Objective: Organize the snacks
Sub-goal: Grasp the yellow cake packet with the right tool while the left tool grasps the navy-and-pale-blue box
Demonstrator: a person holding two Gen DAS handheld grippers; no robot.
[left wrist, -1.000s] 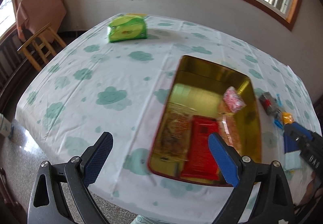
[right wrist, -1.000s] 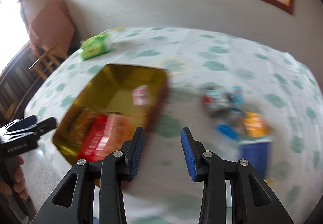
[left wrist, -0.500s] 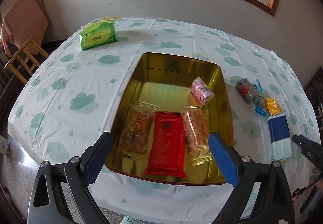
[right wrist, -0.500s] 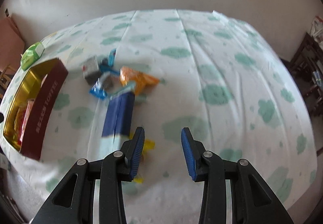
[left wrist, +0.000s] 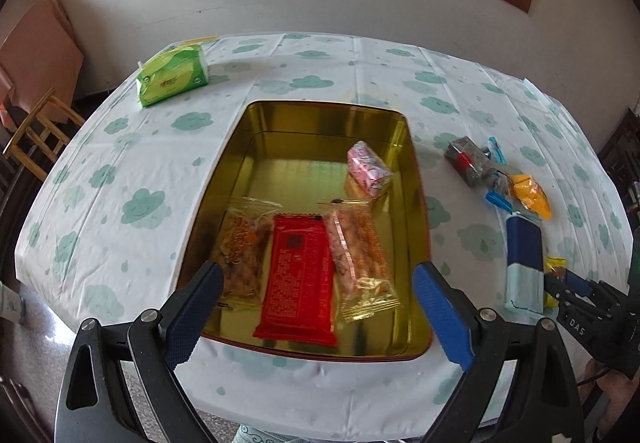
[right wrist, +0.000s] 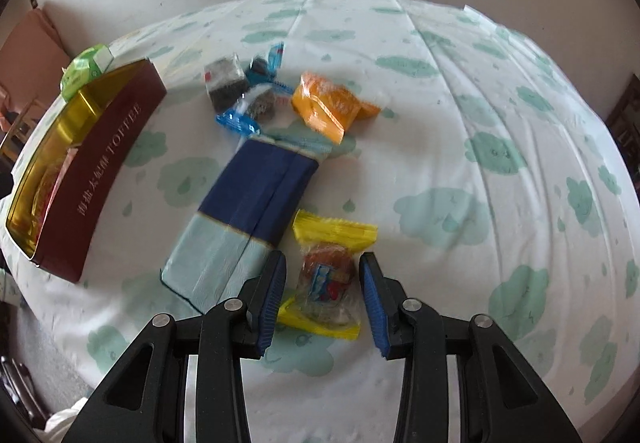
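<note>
A gold-lined tin [left wrist: 320,115] with a maroon side [right wrist: 100,171] holds a red packet [left wrist: 300,275], two clear snack bags and a pink packet [left wrist: 368,167]. My left gripper [left wrist: 316,307] is open and empty, held over the tin's near end. My right gripper [right wrist: 322,283] is open with its fingers on either side of a yellow-ended snack packet [right wrist: 328,275] lying on the cloth. Beside it lies a navy and pale blue box [right wrist: 248,211]. Beyond are an orange packet [right wrist: 328,103], a dark packet [right wrist: 224,83] and blue wrappers [right wrist: 240,119].
The table has a white cloth with green clouds [left wrist: 140,203]. A green tissue pack [left wrist: 172,75] lies at the far left. A wooden chair [left wrist: 36,131] stands left of the table. The right gripper shows at the left wrist view's right edge [left wrist: 588,295].
My right gripper has swung right from the tin to the loose snacks and come down around the yellow-ended packet. My left gripper has swung to face the tin squarely.
</note>
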